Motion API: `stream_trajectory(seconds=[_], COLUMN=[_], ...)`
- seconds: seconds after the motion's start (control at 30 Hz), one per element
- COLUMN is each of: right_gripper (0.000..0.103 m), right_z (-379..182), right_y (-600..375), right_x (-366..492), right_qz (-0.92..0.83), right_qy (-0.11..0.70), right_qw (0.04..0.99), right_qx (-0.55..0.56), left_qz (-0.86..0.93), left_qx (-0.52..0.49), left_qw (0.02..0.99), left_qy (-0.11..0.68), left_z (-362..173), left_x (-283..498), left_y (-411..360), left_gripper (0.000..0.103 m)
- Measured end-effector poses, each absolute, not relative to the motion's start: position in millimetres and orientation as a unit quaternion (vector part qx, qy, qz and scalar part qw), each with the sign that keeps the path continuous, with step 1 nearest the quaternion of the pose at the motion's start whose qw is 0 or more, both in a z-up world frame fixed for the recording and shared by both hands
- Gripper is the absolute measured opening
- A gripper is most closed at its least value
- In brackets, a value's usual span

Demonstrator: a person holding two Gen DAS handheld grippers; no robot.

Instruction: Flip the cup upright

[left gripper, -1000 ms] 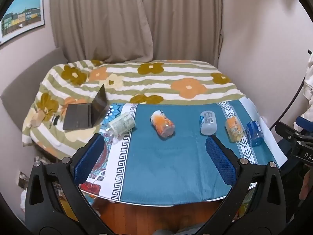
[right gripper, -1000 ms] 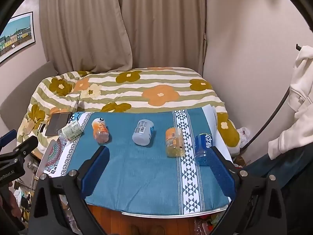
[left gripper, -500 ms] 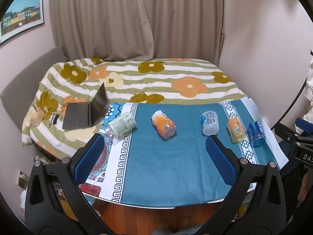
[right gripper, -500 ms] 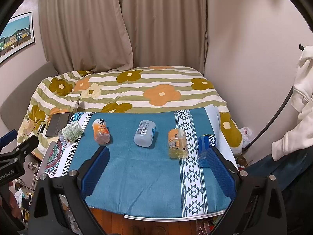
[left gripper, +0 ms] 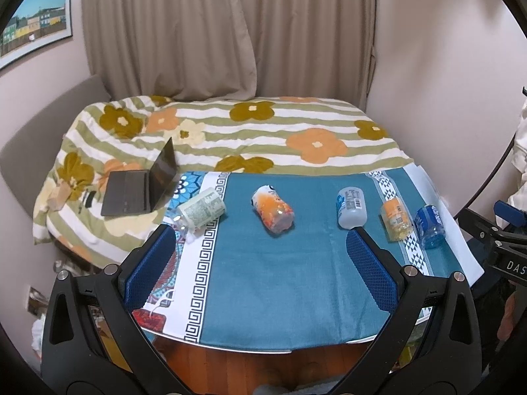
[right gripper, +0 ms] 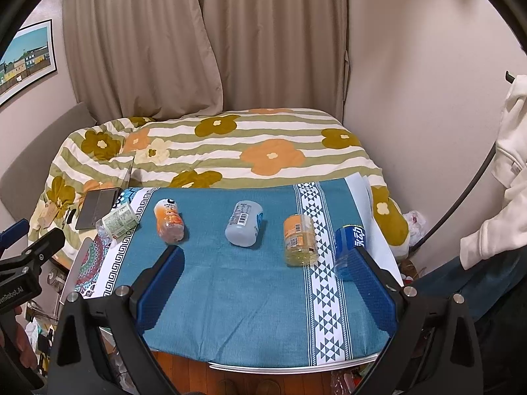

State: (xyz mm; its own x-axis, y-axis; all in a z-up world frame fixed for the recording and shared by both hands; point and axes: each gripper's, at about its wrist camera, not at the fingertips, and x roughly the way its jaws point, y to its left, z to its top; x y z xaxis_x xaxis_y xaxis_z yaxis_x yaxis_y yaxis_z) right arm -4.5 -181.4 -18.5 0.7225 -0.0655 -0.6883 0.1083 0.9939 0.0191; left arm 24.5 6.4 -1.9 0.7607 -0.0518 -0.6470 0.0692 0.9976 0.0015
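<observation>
Several cups lie on their sides in a row on the blue-clothed table (left gripper: 280, 283): a white-green one (left gripper: 201, 210) (right gripper: 119, 220), an orange one (left gripper: 272, 213) (right gripper: 169, 220), a pale blue one (left gripper: 351, 207) (right gripper: 244, 227), a yellow-orange one (left gripper: 396, 219) (right gripper: 299, 239) and a dark blue one (left gripper: 429, 225) (right gripper: 348, 250). My left gripper (left gripper: 258, 258) is open and empty, above the table's near part. My right gripper (right gripper: 268, 281) is open and empty, held over the near right part, its right finger next to the dark blue cup.
A half-open laptop (left gripper: 141, 186) sits on the flowered bedspread (left gripper: 263, 131) left of the table. Curtains and walls stand behind. White clothing (right gripper: 507, 177) hangs at the right. The table's near edge (right gripper: 280, 365) is close below.
Both grippers have shifted slightly, so the table sits a little differently in each view. The cups have not moved. Both grippers stay open.
</observation>
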Motion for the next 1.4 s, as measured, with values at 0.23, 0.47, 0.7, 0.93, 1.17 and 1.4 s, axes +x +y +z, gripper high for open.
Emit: stream_trajectory(seconds=[0.23,0.47,0.7,0.93,1.17,1.4], right_gripper=[0.099,0.099,0.099,0.099,0.099,0.099], right_z=[-21.7,-22.5,-22.0,-22.2,-20.6,-20.1], right_y=[-180.7,-180.8,-181.1,-181.1,-181.5,-181.9], right_x=[-2.7,-0.8,-1.0,-0.5,-2.3,-2.0], right_qz=[-0.048,-0.048,-0.049,-0.048,-0.049,-0.048], right_qy=[0.370,0.368,0.368,0.368,0.368,0.368], right_qw=[0.927,0.928,0.928,0.928,0.928,0.928], right_qx=[0.031,0.033,0.035,0.035,0.036,0.036], left_qz=[-0.034,-0.038,-0.038,-0.038,-0.038,-0.039], left_qx=[0.014,0.013,0.016,0.016,0.016,0.016], left_qw=[0.938,0.938,0.939,0.939,0.939,0.939], left_qy=[0.345,0.344,0.342,0.342,0.342,0.342], left_z=[-1.8,1.1,3.7,4.1,4.2,4.4], left_x=[27.7,29.6,29.7,30.1,30.0,30.2], left_y=[5.4,6.0,5.7,5.2,5.3,5.7], left_gripper=[0.103,0.103,0.103,0.103,0.103,0.103])
